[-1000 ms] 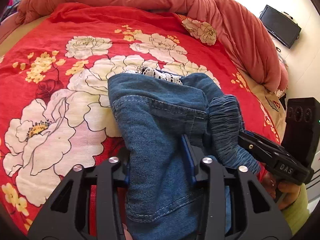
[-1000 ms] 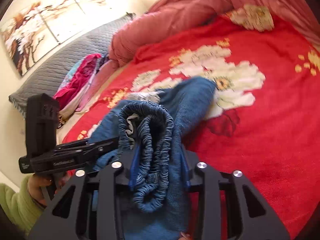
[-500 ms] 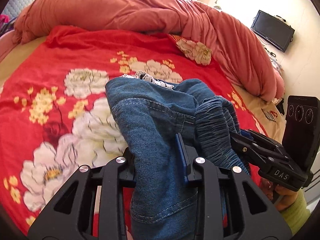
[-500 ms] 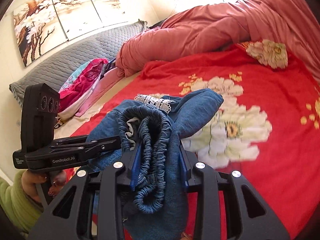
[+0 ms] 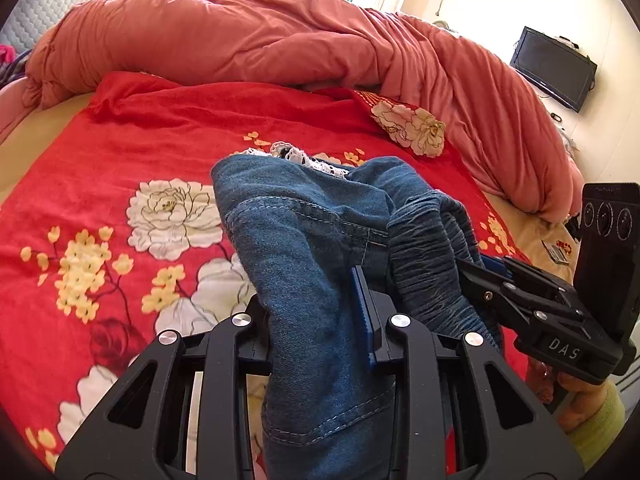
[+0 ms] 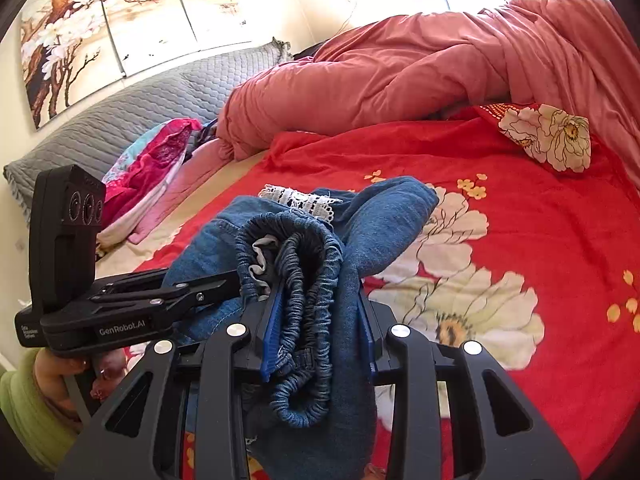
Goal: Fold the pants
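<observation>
We see blue denim pants (image 5: 304, 248) with paler stitching and a white lace trim (image 6: 304, 200). The sheet (image 5: 168, 136) is bright red, printed with big white and small yellow flowers. The duvet (image 5: 248, 36) is plain salmon pink. Both grippers are black with blue pads; the sleeve (image 6: 24, 408) is lime green, the headboard (image 6: 132, 108) quilted grey

The left gripper (image 5: 320, 312) clamps the denim pants (image 5: 304, 248) above the red floral bedspread (image 5: 120, 168); the right gripper (image 5: 480, 280) grips their waistband at right.
</observation>
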`<state>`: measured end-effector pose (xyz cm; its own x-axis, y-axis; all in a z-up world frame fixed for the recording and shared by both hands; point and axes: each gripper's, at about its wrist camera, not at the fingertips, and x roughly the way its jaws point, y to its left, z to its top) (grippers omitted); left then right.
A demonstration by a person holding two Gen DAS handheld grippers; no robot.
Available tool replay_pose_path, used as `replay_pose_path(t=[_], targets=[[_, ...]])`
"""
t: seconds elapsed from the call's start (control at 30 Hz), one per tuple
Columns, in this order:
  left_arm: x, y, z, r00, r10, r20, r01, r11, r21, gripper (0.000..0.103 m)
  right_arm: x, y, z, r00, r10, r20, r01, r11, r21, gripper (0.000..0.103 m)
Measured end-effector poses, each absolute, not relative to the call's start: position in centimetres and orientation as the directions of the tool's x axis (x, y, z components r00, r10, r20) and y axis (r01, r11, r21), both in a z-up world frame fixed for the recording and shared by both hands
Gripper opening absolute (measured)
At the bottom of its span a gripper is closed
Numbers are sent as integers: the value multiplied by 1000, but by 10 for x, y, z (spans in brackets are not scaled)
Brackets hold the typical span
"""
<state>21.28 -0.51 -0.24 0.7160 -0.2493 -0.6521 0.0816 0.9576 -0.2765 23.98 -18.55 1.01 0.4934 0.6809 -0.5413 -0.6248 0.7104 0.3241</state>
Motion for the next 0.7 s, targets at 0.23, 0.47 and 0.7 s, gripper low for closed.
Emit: replay_pose_path(t=[0.23,0.47,0.7], targets=[[235,0,-10,725,-234,-648,76,962,-263,22,260,-179,5,498,668,-553,-617,721,315,30],[249,1,-36,686,-212,-696,42,966,-253,24,281,-181,-24,461,622,-633,-542,762,353,34],[248,6,-45,670,-164,-724,-5,974,-225,45,287,-195,-45,431,589,-684,-447,798,405,53]])
